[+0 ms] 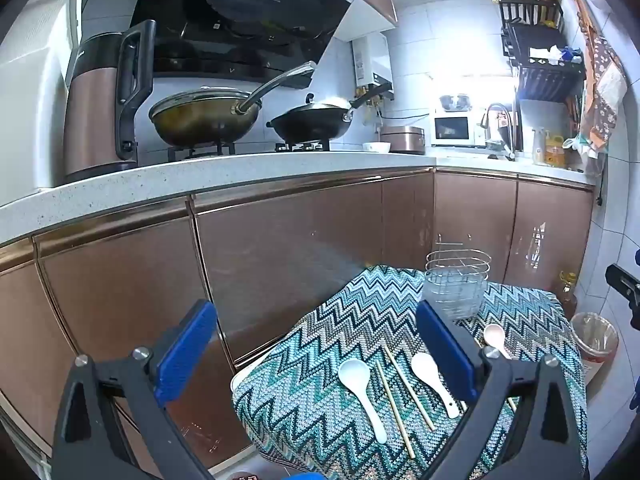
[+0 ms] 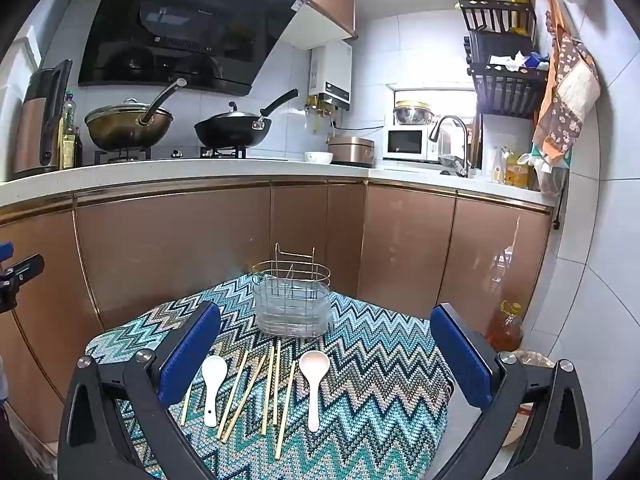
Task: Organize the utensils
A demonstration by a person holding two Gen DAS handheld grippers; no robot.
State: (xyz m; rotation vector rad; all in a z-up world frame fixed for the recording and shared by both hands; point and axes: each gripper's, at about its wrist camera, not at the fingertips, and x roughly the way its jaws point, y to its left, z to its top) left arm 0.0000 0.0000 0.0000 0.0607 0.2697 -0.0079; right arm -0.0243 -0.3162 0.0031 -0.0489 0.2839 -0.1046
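Observation:
A small table under a zigzag cloth (image 2: 380, 368) holds a wire utensil holder (image 2: 292, 304) at its far side, also in the left wrist view (image 1: 456, 284). Several wooden chopsticks (image 2: 256, 392) lie in front of it, between a white spoon (image 2: 212, 384) and a pinkish spoon (image 2: 314, 384). The left wrist view shows two white spoons (image 1: 360, 388) (image 1: 434, 380), the pinkish spoon (image 1: 494, 338) and chopsticks (image 1: 394, 404). My left gripper (image 1: 316, 344) is open and empty, above the table's left edge. My right gripper (image 2: 326, 352) is open and empty, above the utensils.
Brown kitchen cabinets (image 2: 180, 248) stand behind the table under a white counter (image 2: 200, 172) with two woks. An oil bottle (image 2: 506, 324) and a lined bin (image 1: 596, 340) stand on the floor right of the table.

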